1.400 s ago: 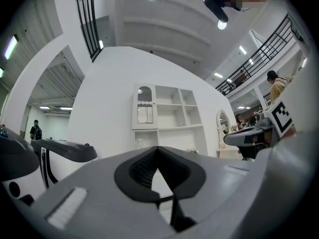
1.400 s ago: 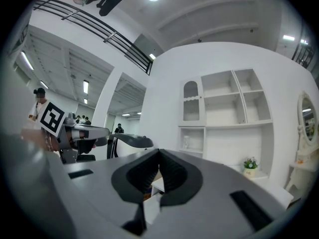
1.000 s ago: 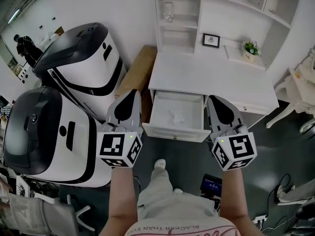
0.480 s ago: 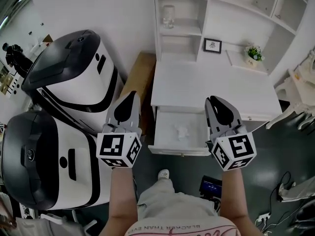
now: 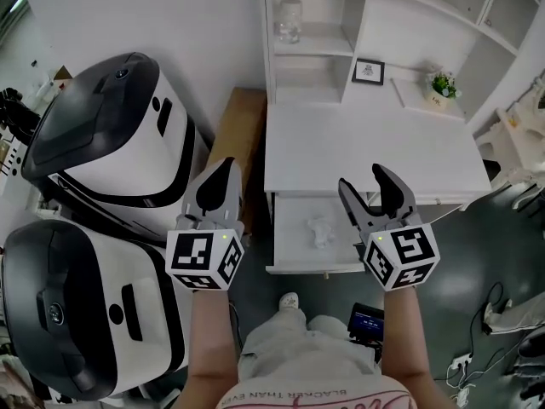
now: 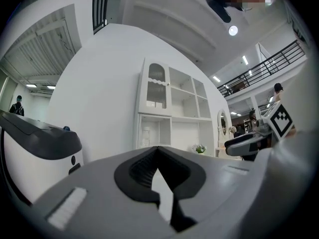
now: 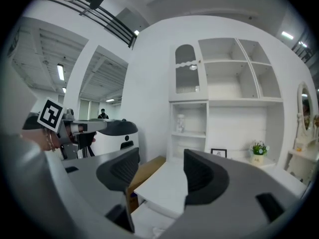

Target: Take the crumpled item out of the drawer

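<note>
Right gripper [image 5: 364, 182]: jaws spread wide and opening as we look. Nothing stands between them. In the right gripper view the gap frames only the corner of the white bench [image 7: 164, 185] ahead of the gripper.

Left gripper [image 5: 223, 167]: jaws pressed together at the tips, nothing caught in them. In the left gripper view we see bare wall through the slit behind the tips.

Crumpled item [image 5: 321, 228]: a small white wad lying loose on the floor of the open drawer [image 5: 313, 268]. In the head view it sits to the left of the right gripper and below its jaw tips, close by but not touching. It lies between the two grippers, nearer the right one; the left gripper is well apart from it, out past the drawer's left wall. Neither gripper is in contact with it.

The right gripper is held over the right side of the drawer, its tips pointing toward the bench front. The left gripper sits beside a brown box [image 5: 241, 135] that stands against the bench's left side.

Beyond both grippers there is a white shelf unit on the bench, with a glass jar [image 5: 288, 20], a small framed picture [image 5: 368, 72] and a little potted plant [image 5: 440, 85]. Off to the left of the left gripper stand two large white-and-black machines [image 5: 111, 135].
</note>
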The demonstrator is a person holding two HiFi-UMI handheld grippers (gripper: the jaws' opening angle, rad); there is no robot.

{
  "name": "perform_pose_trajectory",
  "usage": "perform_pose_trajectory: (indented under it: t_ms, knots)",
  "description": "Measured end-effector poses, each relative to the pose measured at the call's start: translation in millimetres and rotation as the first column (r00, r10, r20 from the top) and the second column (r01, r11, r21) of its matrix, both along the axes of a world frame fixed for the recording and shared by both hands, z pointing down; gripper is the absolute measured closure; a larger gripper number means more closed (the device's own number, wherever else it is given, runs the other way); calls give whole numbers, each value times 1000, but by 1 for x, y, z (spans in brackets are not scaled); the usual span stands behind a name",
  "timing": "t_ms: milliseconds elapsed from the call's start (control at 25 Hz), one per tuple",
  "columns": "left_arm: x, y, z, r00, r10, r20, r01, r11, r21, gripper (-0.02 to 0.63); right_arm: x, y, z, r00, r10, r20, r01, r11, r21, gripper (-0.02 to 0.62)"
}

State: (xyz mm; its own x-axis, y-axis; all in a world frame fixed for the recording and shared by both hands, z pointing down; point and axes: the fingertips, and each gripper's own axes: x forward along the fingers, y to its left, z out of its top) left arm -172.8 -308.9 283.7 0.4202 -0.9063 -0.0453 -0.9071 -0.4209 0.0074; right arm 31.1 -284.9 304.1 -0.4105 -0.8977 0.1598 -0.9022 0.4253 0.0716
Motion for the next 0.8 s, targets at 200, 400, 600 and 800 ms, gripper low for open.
perform_pose_trajectory:
  t_ms: [200,400,600,800]
  knots:
    - [-1,-14,21,1000,15,-8,-15,999,-46,600,3,-11,27,1000,19,-10,-19,998,-68,339]
    - [5,-26,40,999,33,-7,-33,995,-90,600,8,-22,59,999,23,-31,-27,989,-146,341]
    - [16,-35,62,999,42,-2,-42,989,-141,600,14,-32,109,998,10,-59,-25,964,-265,341]
    - [26,-44,87,999,50,10,-47,980,-193,600,23,-38,170,997,-7,-81,-26,916,-400,341]
